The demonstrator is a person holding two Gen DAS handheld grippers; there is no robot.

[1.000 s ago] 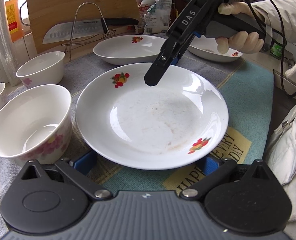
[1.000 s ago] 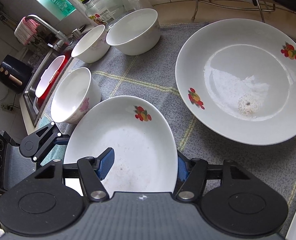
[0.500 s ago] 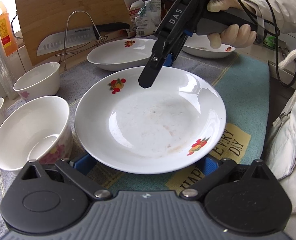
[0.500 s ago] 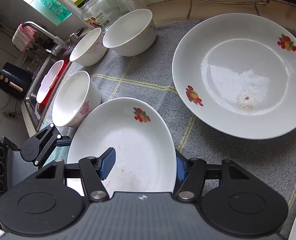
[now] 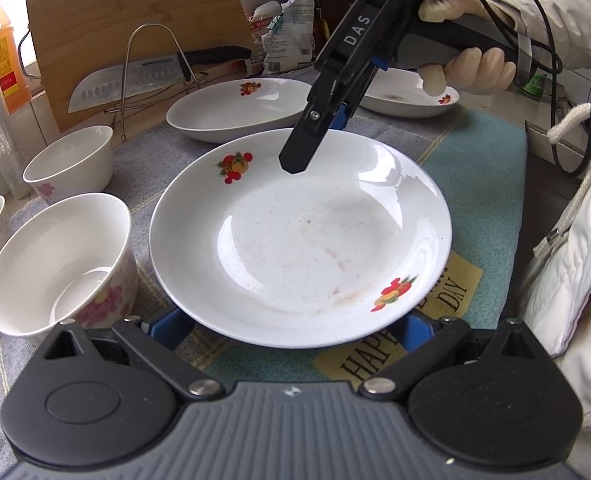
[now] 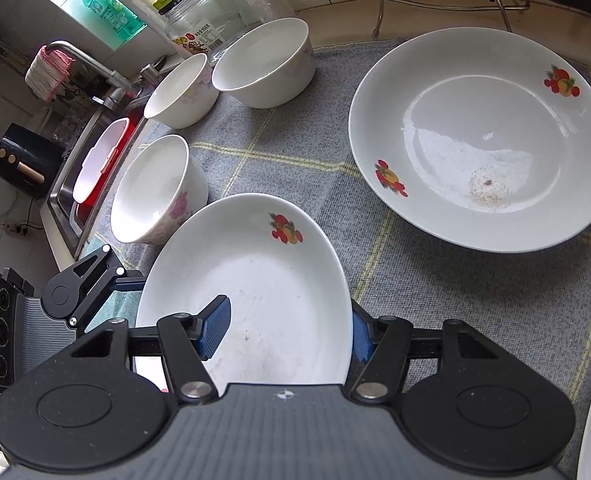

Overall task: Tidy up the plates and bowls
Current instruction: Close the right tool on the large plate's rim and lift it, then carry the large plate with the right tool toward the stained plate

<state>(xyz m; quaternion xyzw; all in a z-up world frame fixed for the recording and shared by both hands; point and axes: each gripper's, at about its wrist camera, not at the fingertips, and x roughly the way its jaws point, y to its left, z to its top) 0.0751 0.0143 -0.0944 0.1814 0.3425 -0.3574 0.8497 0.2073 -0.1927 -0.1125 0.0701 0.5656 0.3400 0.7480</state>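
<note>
Lifted clear of the grey cloth on the bench: a fruit-patterned plate [image 6: 255, 292], rim pinched between the closed jaws of the right gripper [image 6: 285, 332], with the left gripper [image 5: 295, 326] under its near edge, jaws wide, closing, not pressing. Apparently mid-carry in stacking the plates. Called for next: a level transfer over the larger plate [image 6: 483, 136] just beyond and a gentle set-down, clear of the flowered bowl [image 6: 157, 188] beside.

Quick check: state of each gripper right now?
Left gripper: jaws closing, wide apart, either side of the near plate; pads hidden under its rim, contact unclear.
Right gripper: shut on that plate's rim.
</note>
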